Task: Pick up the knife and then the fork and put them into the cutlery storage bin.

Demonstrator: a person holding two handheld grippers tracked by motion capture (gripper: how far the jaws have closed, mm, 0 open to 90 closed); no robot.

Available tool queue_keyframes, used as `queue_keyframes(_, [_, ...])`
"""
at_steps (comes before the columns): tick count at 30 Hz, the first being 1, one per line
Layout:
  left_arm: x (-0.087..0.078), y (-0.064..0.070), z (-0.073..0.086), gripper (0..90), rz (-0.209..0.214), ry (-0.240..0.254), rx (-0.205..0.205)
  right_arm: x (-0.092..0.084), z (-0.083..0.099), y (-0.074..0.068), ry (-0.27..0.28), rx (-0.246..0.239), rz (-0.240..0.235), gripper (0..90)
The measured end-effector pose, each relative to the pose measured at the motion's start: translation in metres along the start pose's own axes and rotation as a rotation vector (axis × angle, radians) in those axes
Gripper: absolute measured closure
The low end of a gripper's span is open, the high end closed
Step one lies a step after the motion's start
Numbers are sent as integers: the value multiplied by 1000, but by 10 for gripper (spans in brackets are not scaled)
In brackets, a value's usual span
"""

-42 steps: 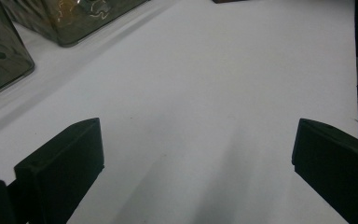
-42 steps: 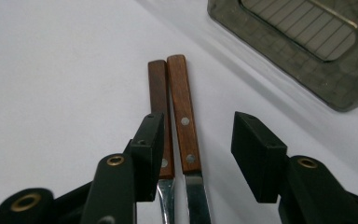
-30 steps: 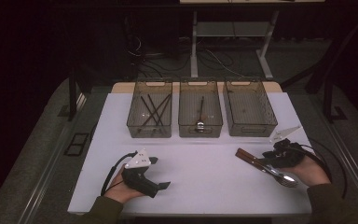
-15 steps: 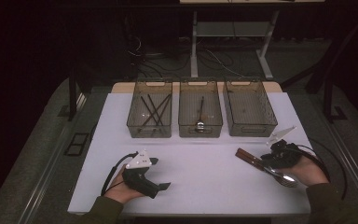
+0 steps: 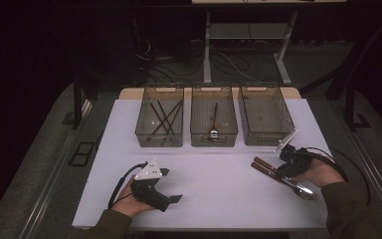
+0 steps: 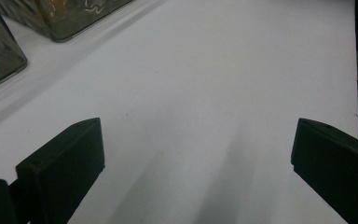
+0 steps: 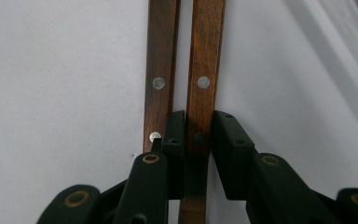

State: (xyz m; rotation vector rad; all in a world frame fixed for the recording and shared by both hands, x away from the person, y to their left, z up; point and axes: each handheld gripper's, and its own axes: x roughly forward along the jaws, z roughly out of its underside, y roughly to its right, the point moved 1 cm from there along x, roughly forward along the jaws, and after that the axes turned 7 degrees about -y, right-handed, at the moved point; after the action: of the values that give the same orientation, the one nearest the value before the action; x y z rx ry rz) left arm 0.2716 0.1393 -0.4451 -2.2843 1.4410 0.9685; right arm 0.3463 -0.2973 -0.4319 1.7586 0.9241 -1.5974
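Two wooden handles [image 7: 205, 56]; right claw [image 7: 198, 135] grips one.

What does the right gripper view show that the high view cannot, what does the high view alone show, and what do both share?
Right gripper view alone: the rivets on two wooden handles, side by side, and the right gripper with its pads against the right-hand handle. High view alone: three bins, the left gripper resting open on the table, and the utensils' metal ends. Both share the white table, the wooden handles and the right gripper.
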Motion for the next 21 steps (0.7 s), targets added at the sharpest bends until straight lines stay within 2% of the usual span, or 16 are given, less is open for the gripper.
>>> queue_keyframes(3, [0,0,0,16,-1,2,-1,0,-8,-1,-60,4,4,743])
queue_keyframes(6, [0,0,0,16,0,1,0,0,-12,-1,-94,5,12,757])
queue_keyframes(11, [0,0,0,16,1,0,-3,0,-13,-1,-101,15,25,765])
queue_keyframes(16, [0,0,0,16,2,3,-2,0,-8,0,-60,20,15,765])
queue_keyframes(21, [0,0,0,16,1,1,-3,-5,1,2,35,66,16,765])
